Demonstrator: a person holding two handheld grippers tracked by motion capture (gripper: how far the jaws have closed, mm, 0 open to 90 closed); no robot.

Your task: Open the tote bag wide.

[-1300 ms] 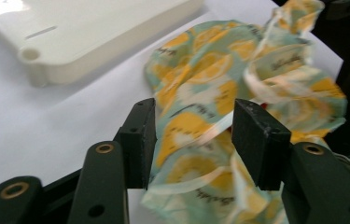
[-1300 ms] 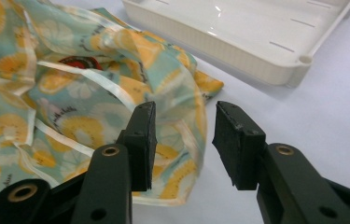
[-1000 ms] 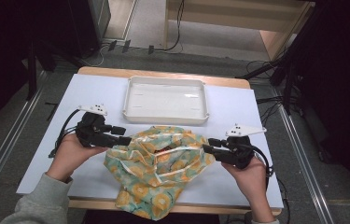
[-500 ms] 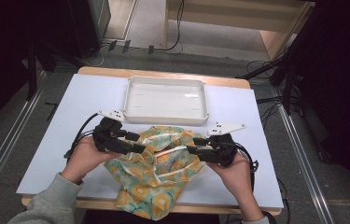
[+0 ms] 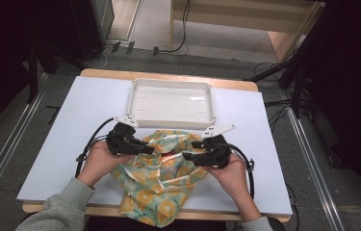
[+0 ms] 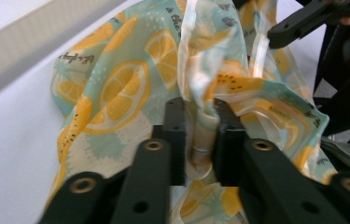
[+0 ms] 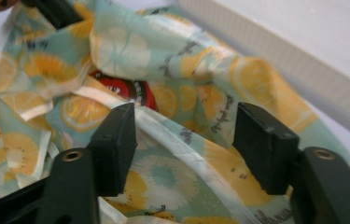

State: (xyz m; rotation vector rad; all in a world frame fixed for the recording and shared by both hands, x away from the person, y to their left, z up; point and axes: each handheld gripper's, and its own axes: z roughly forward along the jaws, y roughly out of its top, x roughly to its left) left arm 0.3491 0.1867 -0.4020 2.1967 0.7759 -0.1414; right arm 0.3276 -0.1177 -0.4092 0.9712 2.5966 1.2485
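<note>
While pinching a cream hem fold of the lemon-printed turquoise cloth bag (image 5: 161,180), the left gripper (image 6: 196,140) has just been closing its jaws. Opening wide, the right gripper (image 7: 184,144) is straddling loose fabric unclamped. This bag is lying at six o'clock of the white rectangular plastic tray (image 5: 171,122).

Item count:

- Grippers: two. The left gripper (image 5: 142,148) has just closed its jaws, which now pinch a fold of cloth; the right gripper (image 5: 191,156) has just opened its jaws, which stand apart over the cloth.
- Hands: two, one behind each gripper.
- Cloth (image 5: 161,185): one, lemon-printed, lying between and under both grippers.
- Red item (image 7: 128,88): one, partly wrapped in the cloth, just ahead of the right gripper's jaws; its kind cannot be told.
- Tray (image 5: 171,122): one, white, beyond both grippers.
- Table (image 5: 72,144): one.
</note>
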